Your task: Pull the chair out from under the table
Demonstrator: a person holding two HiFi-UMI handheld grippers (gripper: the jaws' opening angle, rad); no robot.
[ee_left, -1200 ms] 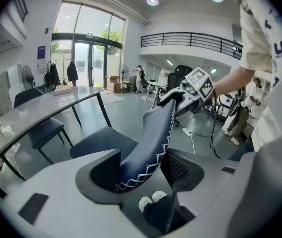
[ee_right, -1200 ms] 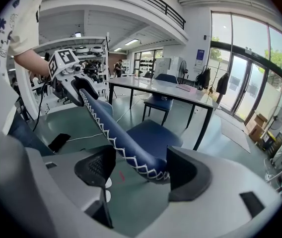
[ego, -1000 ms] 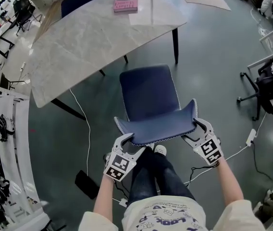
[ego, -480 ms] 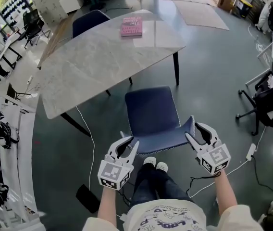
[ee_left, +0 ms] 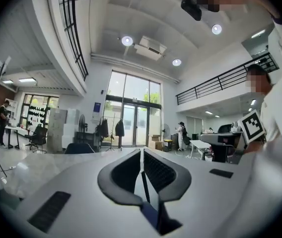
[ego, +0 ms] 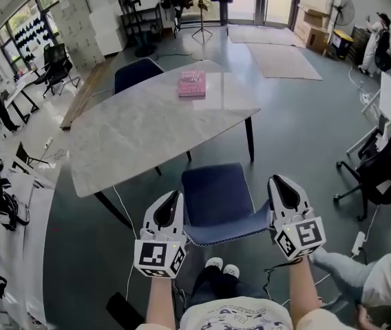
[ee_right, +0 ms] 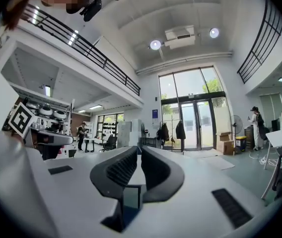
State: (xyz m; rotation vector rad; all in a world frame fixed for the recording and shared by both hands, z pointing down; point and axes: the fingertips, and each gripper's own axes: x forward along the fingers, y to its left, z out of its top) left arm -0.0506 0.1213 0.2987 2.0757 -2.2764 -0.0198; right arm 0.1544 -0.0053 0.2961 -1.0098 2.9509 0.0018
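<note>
The dark blue chair (ego: 216, 198) stands pulled out from the marble table (ego: 147, 122), its seat just past the near edge and its backrest toward me. My left gripper (ego: 171, 199) is held up beside the backrest's left end, free of the chair. My right gripper (ego: 279, 183) is raised over the right end, also clear of it. Both point level across the room. In the left gripper view the left gripper (ee_left: 141, 151) has its jaws closing, almost together, on nothing. The right gripper (ee_right: 139, 148) shows the same, nothing between its jaws.
A pink book (ego: 192, 82) lies on the table's far part. A second blue chair (ego: 135, 73) is tucked in at the far side. A black office chair (ego: 381, 167) and a seated person's leg (ego: 350, 270) are at the right. A white cable (ego: 123, 205) runs over the floor.
Both grippers have let go of the chair's backrest, risen and tipped up to level. Their jaws have gone from wide to nearly together. The chair stays where it was left.
</note>
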